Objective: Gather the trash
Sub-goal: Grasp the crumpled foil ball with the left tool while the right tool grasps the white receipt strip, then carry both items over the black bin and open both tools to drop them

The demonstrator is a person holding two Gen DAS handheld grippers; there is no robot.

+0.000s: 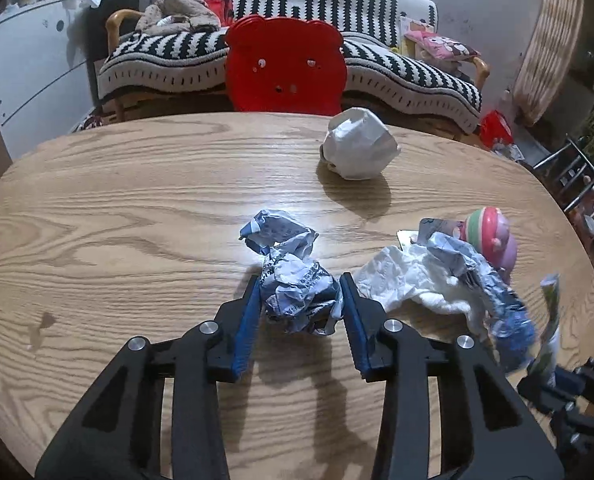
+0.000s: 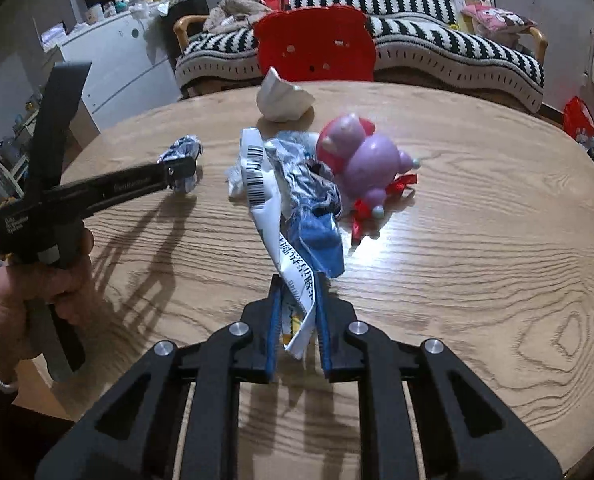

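A barcode shows on the white wrapper (image 2: 257, 176); its print and the left gripper (image 2: 179, 170) lettering are illegible

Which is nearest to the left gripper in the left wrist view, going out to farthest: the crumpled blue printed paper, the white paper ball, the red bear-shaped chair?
1. Crumpled blue printed paper, between the left gripper fingers.
2. White paper ball, farther up the table, slightly right.
3. Red bear-shaped chair, beyond the table's far edge.

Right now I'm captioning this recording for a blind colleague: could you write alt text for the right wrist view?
The right tool pinches a crumpled white barcoded wrapper with blue plastic, lifted over a round wooden table. At left, the left tool grips a crumpled blue-and-white paper ball. Beyond sit a pink-and-purple plastic pig toy and a white crumpled paper wad.
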